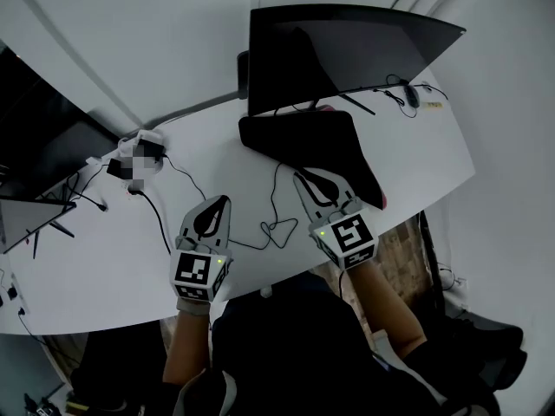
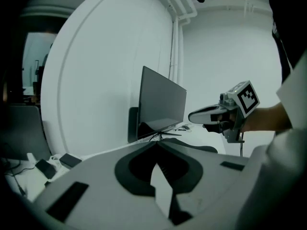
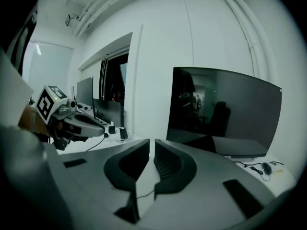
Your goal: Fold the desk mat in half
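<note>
Black, with a sliver of pink (image 1: 382,203) showing at its near right corner, the desk mat (image 1: 308,146) lies on the white desk (image 1: 104,258) directly in front of the monitor (image 1: 338,50), its far edge tucked close under the screen. It looks doubled over on itself, so I'd judge the fold itself to be made, though the skewed outline suggests the edges may not sit square.

Both tools are empty. The left gripper (image 1: 223,202) is clenched tip to tip on nothing, well back from the monitor and to the left of the mat, above bare desk beside a loose cable (image 1: 276,225). The right gripper (image 1: 302,178) is pinched almost fully closed too, with only a thin slit between the jaws and nothing in it. It points toward the monitor with its tip over the mat's near edge, seemingly held clear of it.

What remains, I think, is checking the fold. If the layers are askew, one gripper would have to open, take the upper corner and draw it level with the lower one.
</note>
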`<state>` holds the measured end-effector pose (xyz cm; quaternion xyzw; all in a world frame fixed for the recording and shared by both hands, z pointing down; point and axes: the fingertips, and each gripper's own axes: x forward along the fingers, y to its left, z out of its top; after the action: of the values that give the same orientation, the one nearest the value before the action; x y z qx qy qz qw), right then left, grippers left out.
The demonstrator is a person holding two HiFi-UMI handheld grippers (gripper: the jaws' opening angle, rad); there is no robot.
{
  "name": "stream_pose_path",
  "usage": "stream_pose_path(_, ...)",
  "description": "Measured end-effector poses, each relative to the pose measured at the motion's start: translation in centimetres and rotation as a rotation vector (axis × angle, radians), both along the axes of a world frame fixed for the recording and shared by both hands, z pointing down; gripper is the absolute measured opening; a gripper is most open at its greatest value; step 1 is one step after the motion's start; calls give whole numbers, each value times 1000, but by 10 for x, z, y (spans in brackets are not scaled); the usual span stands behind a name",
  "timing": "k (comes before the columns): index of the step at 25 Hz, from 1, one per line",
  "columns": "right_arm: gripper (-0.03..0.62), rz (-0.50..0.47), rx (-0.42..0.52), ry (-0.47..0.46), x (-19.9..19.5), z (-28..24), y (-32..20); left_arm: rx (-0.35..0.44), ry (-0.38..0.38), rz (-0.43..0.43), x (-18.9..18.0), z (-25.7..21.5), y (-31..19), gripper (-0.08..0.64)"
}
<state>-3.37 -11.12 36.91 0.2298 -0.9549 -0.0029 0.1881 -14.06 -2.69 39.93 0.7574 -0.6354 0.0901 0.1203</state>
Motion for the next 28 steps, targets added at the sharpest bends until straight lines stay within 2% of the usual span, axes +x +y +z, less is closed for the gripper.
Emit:
stream_pose_path(10,43,-100,45,-73,-45,-41,82,76,-45,-94,-44,-43,74,2)
stream_pose_path(16,43,-147,73,-107,-61,-58,122,134,-69,-137,-59,-72,115,2)
stream_pose_path(20,44,-163,75,-123,-70,-63,145,122,-50,-165,-64,-83,138,1)
stream_pose_path(28,44,-198,76,-115,-92,-60,184,121,-66,-194,-82,-85,175,1)
